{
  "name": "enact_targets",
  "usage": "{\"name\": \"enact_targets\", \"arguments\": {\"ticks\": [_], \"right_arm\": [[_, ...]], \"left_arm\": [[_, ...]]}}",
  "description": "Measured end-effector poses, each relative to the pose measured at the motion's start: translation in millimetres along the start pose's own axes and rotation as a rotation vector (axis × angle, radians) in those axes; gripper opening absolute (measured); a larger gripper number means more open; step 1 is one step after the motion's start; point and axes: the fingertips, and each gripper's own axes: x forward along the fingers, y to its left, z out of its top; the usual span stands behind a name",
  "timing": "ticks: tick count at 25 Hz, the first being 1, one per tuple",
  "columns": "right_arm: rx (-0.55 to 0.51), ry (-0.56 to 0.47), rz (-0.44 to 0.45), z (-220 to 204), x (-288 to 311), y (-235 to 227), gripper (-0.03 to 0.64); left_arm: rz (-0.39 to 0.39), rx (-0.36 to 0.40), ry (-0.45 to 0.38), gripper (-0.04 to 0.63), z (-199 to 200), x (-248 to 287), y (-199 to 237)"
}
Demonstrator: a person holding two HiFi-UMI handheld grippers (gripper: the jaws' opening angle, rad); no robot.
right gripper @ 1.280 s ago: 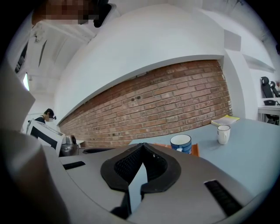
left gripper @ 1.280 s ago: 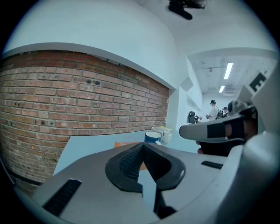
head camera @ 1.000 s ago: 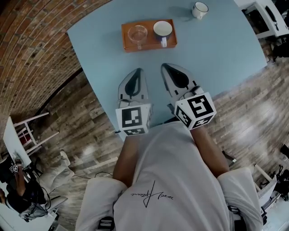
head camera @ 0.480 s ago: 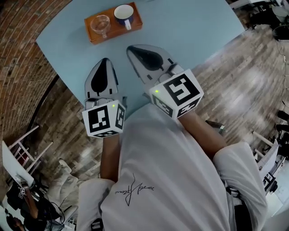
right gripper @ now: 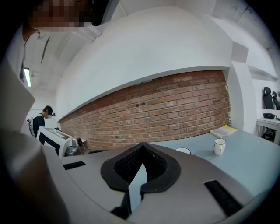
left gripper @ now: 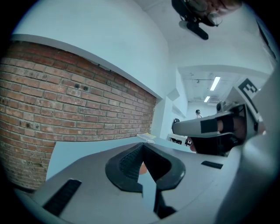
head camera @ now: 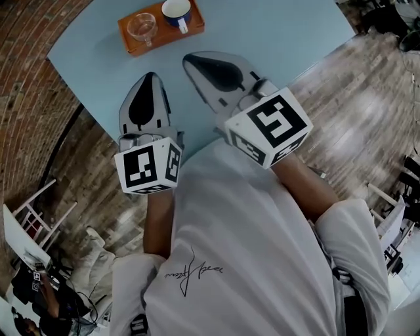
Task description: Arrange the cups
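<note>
Blue table (head camera: 282, 39): glass cup (head camera: 142, 26) and white cup (head camera: 176, 9) are sitting on orange tray (head camera: 126, 38) at far edge. Left claw (head camera: 149, 76), right claw (head camera: 188, 60) are hovering clenched, empty; open before reaching.

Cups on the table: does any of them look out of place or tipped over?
None looks tipped. One white mug stands alone on the table, apart from the tray that holds the glass and the blue cup.
</note>
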Motion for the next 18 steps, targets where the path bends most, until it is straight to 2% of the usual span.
{"name": "enact_targets", "arguments": {"ticks": [3,9,18], "right_arm": [[-0.008,0.005,0.024,3,-1,0,0.02],[-0.021,0.024,0.129,5,-1,12,0.02],[-0.045,0.05,0.219,7,-9,34,0.02]], "left_arm": [[-0.009,0.011,-0.006,0.009,5,2,0],[-0.017,0.032,-0.025,0.009,17,2,3],[-0.023,0.055,-0.036,0.009,26,-10,2]]}}
